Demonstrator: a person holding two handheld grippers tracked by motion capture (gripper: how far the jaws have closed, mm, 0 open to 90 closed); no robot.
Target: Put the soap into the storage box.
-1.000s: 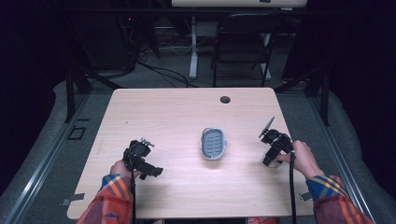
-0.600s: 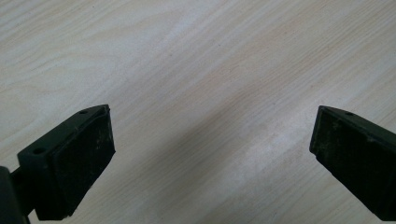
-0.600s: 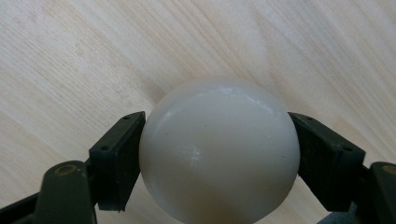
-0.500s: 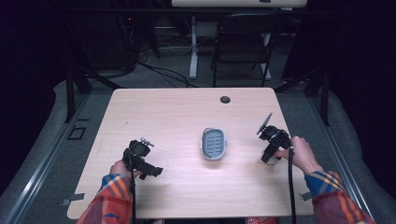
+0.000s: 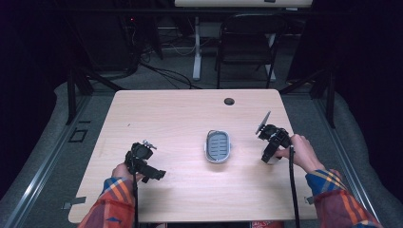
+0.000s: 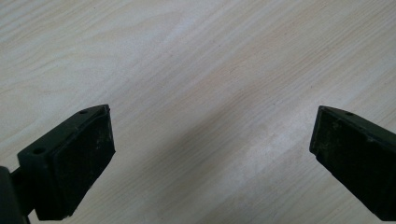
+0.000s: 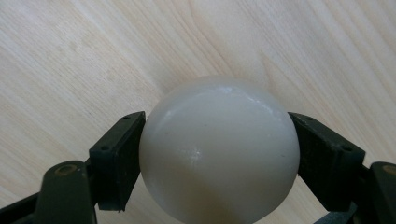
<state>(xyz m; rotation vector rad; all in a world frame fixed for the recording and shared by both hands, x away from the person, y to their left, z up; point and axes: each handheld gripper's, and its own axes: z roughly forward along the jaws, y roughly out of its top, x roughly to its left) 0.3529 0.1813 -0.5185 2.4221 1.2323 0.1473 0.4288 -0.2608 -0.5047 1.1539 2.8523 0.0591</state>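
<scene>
A white, smooth, rounded object (image 7: 219,149) sits between the jaws of my right gripper (image 7: 219,156), which is shut on it just above the wooden table (image 7: 70,56). In the high view the right gripper (image 5: 269,157) is near the table's right edge, to the right of a grey oval dish (image 5: 218,146) with a ribbed inside at the table's middle. My left gripper (image 5: 154,173) is at the front left, well apart from the dish. In the left gripper view it (image 6: 212,154) stands wide open over bare wood.
The light wooden table (image 5: 180,118) has a round cable hole (image 5: 229,101) near its far edge. A dark chair (image 5: 247,42) and cables stand on the floor beyond the table. Both forearms wear plaid sleeves at the front edge.
My right gripper has shifted slightly left toward the dish with the white object in it. The left gripper has stayed in place.
</scene>
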